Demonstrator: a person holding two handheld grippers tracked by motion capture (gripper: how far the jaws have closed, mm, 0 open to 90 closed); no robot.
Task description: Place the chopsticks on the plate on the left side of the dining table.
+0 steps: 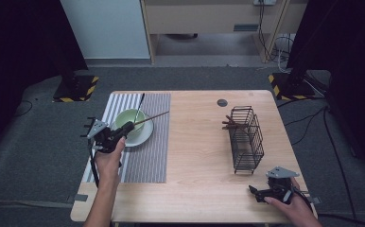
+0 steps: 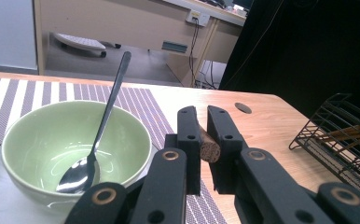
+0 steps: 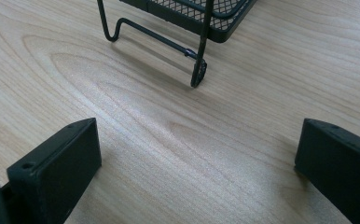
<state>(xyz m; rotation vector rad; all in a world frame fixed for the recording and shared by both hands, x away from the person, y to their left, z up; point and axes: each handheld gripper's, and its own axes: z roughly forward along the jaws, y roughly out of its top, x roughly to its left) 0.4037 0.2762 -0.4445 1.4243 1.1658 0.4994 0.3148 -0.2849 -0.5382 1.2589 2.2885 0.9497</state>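
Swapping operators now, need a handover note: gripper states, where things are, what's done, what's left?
Left hand-held gripper: shut on a brown wooden chopstick, held over the pale green ceramic bowl.
Right hand-held gripper: open, empty, near the table's front edge beside the black wire basket.
Black-handled metal spoon stands in the bowl, on the striped placemat.
More chopsticks lie in the basket.
Likely left: set this chopstick down, probably at the bowl.
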